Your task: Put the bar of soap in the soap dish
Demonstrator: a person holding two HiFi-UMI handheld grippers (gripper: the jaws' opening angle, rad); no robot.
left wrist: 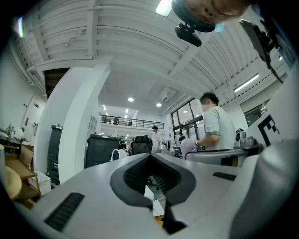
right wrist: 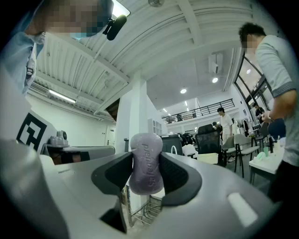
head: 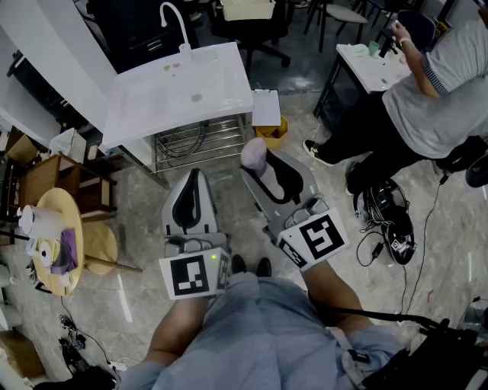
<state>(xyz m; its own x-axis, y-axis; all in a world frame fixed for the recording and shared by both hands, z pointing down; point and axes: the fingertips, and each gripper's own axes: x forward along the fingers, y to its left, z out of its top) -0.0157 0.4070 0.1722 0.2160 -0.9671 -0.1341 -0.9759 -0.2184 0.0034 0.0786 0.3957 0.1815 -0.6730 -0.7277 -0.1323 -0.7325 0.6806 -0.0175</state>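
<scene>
Head view: dim, muted indoor light. The white washbasin is the brightest patch, and the marble floor carries a faint sheen. Both gripper views: strong fisheye bending, black corners, glaring ceiling strip lights. The bar of soap is sharp; the hall behind it is softer.

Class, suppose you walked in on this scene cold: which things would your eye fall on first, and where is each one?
The purple bar of soap stands out first, pinched between the jaws of the right gripper and held in the air. Beside it, the left gripper is shut on nothing. Ahead of both stands a white sink with a curved tap.
</scene>
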